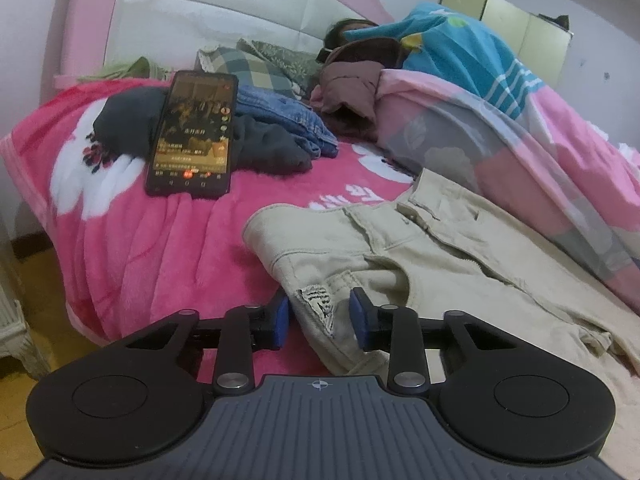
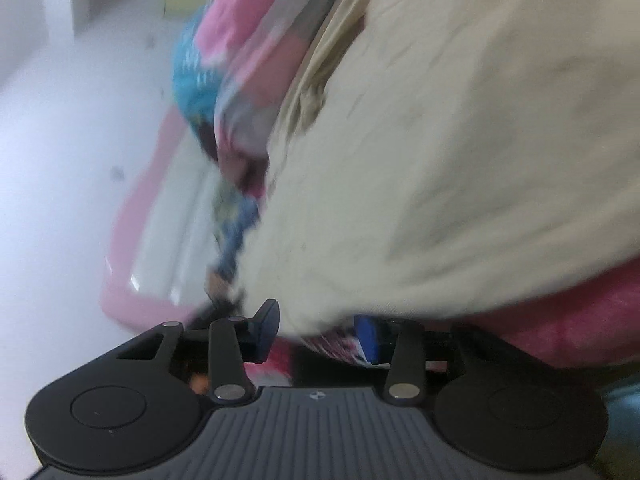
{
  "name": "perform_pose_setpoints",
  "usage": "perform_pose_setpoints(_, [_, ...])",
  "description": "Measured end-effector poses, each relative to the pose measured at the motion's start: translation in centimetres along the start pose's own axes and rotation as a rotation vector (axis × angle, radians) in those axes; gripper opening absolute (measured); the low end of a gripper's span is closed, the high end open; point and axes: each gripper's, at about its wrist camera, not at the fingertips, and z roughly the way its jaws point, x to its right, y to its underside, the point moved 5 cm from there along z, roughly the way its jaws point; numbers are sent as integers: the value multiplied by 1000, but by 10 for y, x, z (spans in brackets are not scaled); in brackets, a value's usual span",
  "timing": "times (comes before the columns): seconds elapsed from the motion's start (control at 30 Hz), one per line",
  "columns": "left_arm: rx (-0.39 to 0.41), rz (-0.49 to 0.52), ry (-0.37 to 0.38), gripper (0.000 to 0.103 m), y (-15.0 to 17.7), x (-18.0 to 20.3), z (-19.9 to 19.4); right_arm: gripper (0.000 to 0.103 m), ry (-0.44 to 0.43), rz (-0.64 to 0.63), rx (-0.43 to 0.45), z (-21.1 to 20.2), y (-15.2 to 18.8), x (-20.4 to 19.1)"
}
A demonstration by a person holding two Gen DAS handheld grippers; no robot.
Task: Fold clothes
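Observation:
Beige trousers [image 1: 404,252] lie spread on the pink blanket [image 1: 168,232], waistband toward the far side. My left gripper [image 1: 319,320] is open, its blue pads on either side of the near waist corner that carries a printed label [image 1: 318,300]. In the blurred right wrist view the same beige trousers [image 2: 460,152] fill the frame. My right gripper [image 2: 320,330] is open with the cloth's lower edge lying between its blue pads [image 2: 370,338].
A lit phone [image 1: 192,132] leans on a pile of dark and denim clothes [image 1: 280,128]. A person [image 1: 352,36] lies under a quilt [image 1: 500,132] at the right. The pink headboard [image 1: 208,12] is behind. The floor [image 1: 40,320] shows at the left.

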Motion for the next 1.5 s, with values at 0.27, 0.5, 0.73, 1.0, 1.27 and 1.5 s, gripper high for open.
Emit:
perform_pose_setpoints(0.27, [-11, 86, -26, 20, -21, 19, 3, 42, -69, 103, 15, 5, -13, 15])
perform_pose_setpoints(0.5, [-15, 156, -52, 13, -32, 36, 1, 24, -50, 126, 9, 18, -21, 15])
perform_pose_setpoints(0.73, [60, 234, -6, 7, -51, 67, -7, 6, -10, -110, 97, 5, -41, -24])
perform_pose_setpoints(1.0, [115, 225, 113, 7, -84, 111, 18, 5, 70, -384, 220, 0, -99, -84])
perform_pose_setpoints(1.27, [108, 224, 167, 7, -110, 166, 83, 4, 131, -469, 302, 28, -187, -121])
perform_pose_setpoints(1.5, [-8, 223, 180, 10, -109, 197, 158, 4, 210, -399, 287, 72, -256, -98])
